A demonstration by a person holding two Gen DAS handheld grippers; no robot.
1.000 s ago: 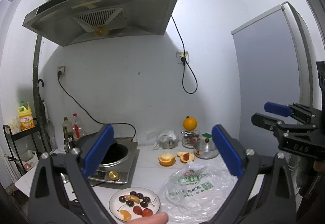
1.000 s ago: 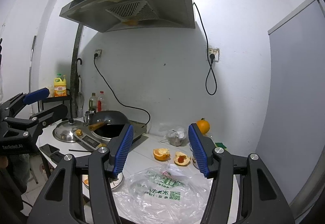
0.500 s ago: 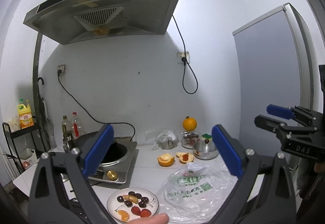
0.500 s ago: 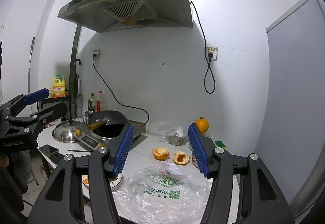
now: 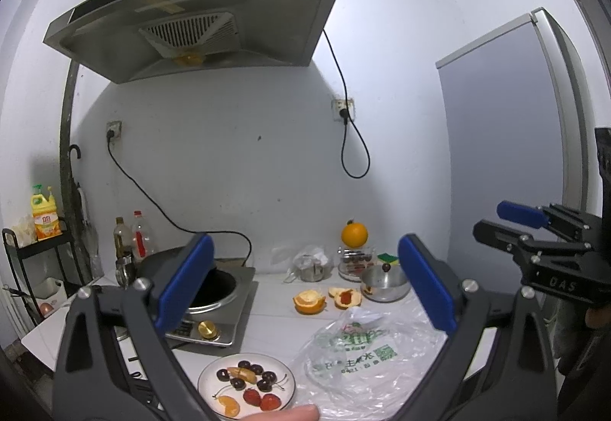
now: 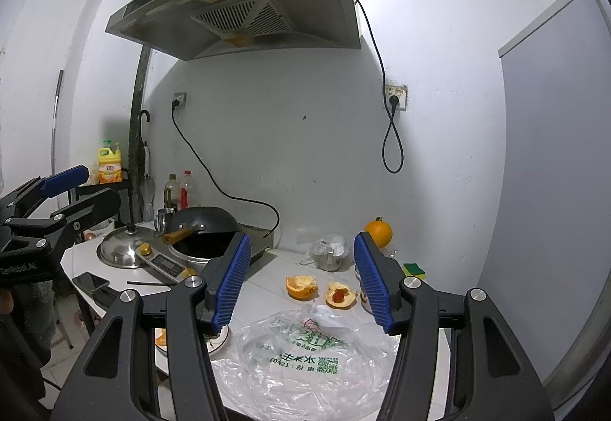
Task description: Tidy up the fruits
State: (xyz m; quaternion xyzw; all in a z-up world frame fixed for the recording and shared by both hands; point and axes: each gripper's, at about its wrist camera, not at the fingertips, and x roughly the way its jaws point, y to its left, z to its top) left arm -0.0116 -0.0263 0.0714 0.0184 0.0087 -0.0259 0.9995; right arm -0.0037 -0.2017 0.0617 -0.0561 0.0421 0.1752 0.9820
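Left wrist view looks level across a white counter (image 5: 275,310) with the left gripper (image 5: 305,287) held above it, jaws wide apart and nothing between them. Below it sits a white plate (image 5: 206,381) already carrying dark cherries (image 5: 244,375), two strawberries (image 5: 261,399) and an orange segment (image 5: 228,405), so part of the sorting looks done. Just to the right of the plate lies a crumpled clear plastic bag (image 5: 366,356) with green print. Farther back, two pieces of orange peel (image 5: 309,300) lie loose on the counter, one of them with something red in it, near a small metal bowl (image 5: 383,285); a whole orange (image 5: 354,234) is perched on a glass jar (image 5: 353,262) against the wall. From the right wrist view, the right gripper (image 6: 301,279) hovers over the same bag, jaws about halfway apart and empty; the plate is mostly hidden behind its left finger. Neither gripper touches any fruit. By my reading, the whole orange and the peel pieces are still to be dealt with, and whether the bag holds any fruit cannot be told. A wok (image 6: 202,226) on an induction cooker stands to the left, apart from the fruit.
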